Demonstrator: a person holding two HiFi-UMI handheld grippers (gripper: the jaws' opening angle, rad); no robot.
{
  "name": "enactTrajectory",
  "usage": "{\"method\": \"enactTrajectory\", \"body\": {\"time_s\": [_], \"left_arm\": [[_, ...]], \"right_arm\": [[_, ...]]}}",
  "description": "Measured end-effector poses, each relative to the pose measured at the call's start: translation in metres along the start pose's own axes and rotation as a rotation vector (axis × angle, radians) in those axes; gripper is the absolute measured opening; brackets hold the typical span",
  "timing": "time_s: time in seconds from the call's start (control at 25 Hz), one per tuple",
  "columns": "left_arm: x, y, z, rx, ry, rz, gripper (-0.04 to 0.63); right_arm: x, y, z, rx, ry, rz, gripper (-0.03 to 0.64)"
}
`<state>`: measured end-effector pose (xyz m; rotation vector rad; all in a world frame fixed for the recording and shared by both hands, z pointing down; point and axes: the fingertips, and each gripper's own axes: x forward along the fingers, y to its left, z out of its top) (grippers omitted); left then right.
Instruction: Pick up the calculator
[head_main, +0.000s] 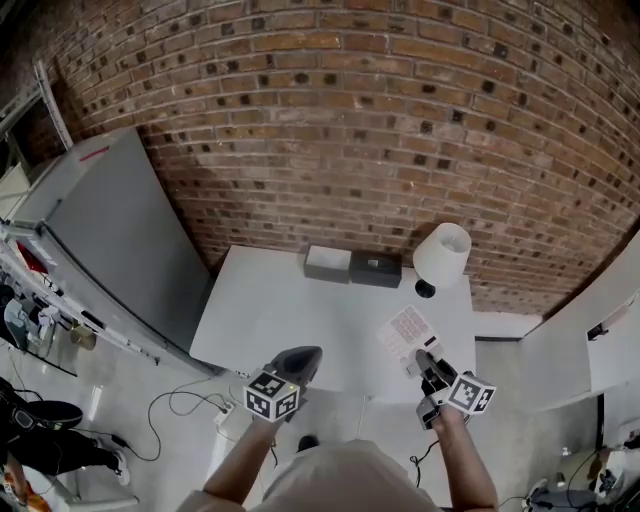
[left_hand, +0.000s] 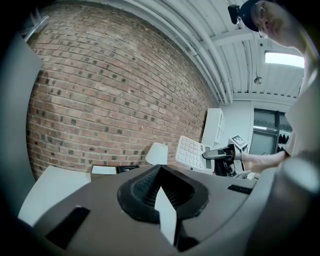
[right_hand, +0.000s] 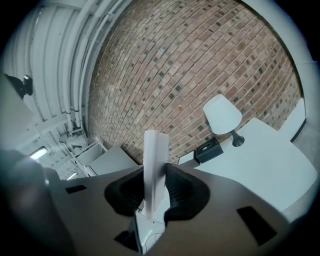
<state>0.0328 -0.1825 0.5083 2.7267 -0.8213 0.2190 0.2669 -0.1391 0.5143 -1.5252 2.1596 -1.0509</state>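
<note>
Right gripper (head_main: 425, 362) has its jaws clamped on the near edge of the flat white plastic calculator (head_main: 408, 330), holding it tilted above the right side of the white table (head_main: 280, 310). Gripping the rim probably keeps the keys clear. Left gripper (head_main: 295, 362) hangs beside it with its tips together and nothing in them, likely just spare. Counted: one calculator, one white-shaded lamp (head_main: 441, 255), one light grey box (head_main: 327, 263), one black box (head_main: 376, 268).

White lamp (head_main: 442, 255), black box (head_main: 376, 268), table (head_main: 280, 320)
</note>
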Motion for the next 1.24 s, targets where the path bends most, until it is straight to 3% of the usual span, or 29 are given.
{"method": "enactTrajectory", "body": {"time_s": [1.24], "left_arm": [[-0.015,-0.002,0.010,0.002,-0.033,0.010,0.014]], "right_arm": [[-0.005,0.019,-0.001,-0.023,-0.015,0.034,0.106]]}}
